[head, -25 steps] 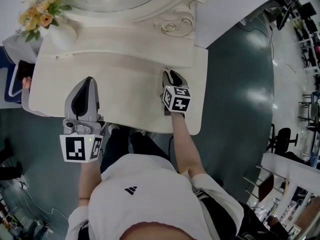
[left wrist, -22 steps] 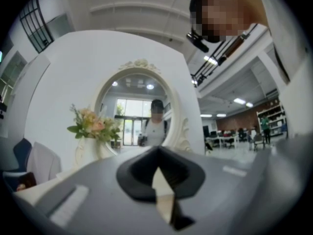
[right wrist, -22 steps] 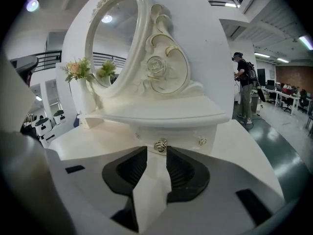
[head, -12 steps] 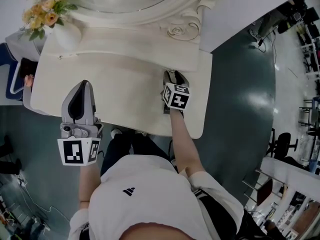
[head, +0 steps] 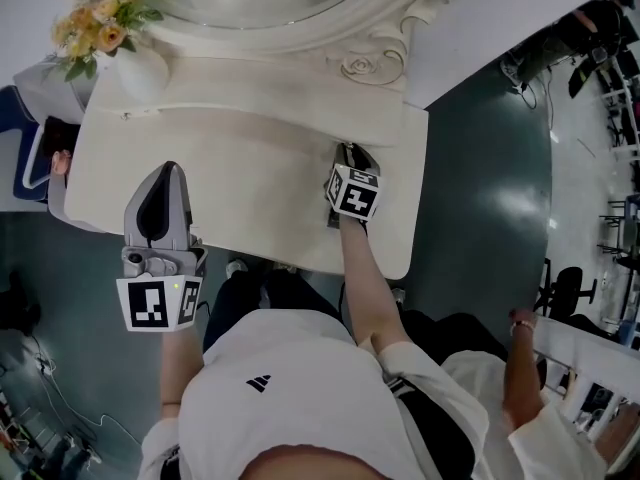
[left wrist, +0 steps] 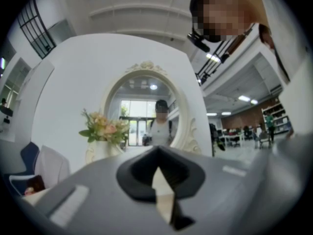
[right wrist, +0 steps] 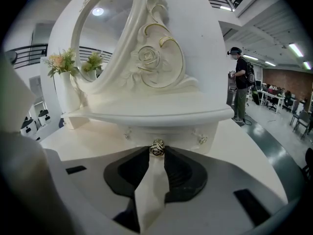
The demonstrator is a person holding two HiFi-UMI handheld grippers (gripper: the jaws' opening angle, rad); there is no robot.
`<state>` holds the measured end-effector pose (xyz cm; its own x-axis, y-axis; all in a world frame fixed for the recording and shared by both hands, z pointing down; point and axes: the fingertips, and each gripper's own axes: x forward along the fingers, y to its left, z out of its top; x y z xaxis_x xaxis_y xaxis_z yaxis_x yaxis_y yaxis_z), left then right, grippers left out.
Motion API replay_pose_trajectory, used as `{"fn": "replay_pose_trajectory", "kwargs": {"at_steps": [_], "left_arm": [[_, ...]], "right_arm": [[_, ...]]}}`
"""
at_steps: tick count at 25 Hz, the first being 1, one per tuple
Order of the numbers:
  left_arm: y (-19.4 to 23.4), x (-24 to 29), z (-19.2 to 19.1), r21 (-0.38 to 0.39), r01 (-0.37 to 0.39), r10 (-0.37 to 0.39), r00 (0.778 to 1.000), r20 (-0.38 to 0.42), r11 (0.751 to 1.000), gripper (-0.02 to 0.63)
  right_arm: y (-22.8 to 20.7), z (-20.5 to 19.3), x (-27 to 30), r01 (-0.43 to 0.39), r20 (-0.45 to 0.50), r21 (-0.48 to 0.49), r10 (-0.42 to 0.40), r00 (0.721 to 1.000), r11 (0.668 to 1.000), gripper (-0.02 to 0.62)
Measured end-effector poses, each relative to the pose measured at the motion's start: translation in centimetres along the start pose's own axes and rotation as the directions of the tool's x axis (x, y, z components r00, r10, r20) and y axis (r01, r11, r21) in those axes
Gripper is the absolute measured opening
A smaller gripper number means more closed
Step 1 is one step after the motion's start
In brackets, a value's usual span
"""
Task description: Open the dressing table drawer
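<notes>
The cream dressing table (head: 250, 168) has a raised shelf (right wrist: 146, 114) with small drawers beneath it. A rose-shaped metal knob (right wrist: 157, 146) on the middle drawer sits between the tips of my right gripper (right wrist: 157, 152). Its jaws are closing, and both dark pads (right wrist: 183, 173) touch the knob. From above, that right gripper (head: 347, 151) points at the shelf's front, right of centre. My left gripper (head: 170, 166) hovers level over the table's left part, shut and empty. In its own view, the left gripper (left wrist: 157, 151) faces the oval mirror (left wrist: 151, 111).
A white vase of flowers (head: 130, 63) stands at the back left of the table. Two more knobs (right wrist: 202, 140) flank the gripped one. A chair (head: 35, 158) sits left of the table. A second person's arm (head: 520, 368) shows at the lower right, on the dark floor.
Both grippers stay almost where they were. A second person's arm and sleeve have come into the lower right of the head view.
</notes>
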<state>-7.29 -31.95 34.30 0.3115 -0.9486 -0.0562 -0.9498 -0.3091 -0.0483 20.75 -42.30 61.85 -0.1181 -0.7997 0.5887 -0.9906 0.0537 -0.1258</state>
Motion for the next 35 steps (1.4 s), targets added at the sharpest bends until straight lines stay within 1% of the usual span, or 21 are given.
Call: {"fn": "replay_pose_trajectory", "kwargs": {"at_steps": [6,16,35], "left_arm": [[0.4,-0.3,0.2,-0.005,0.009,-0.009,1.000,0.009,1.000,0.008],[0.0,-1.0,0.7,-0.011,0.049,-0.049,0.998,0.025,0.999,0.008],[-0.3,-1.8,1.4,-0.009,0.077,-0.077,0.996,0.041,0.997,0.008]], "right_arm": [[0.2,-0.4,-0.7,0.008,-0.007,0.008,-0.008,1.000,1.000,0.095],[1.2,-2.1,-2.6,0.007,-0.021,0.008,-0.007,1.000,1.000,0.094],[2.1,-3.8,-4.8,-0.003,-0.031,0.017,0.003,1.000,1.000,0.092]]}}
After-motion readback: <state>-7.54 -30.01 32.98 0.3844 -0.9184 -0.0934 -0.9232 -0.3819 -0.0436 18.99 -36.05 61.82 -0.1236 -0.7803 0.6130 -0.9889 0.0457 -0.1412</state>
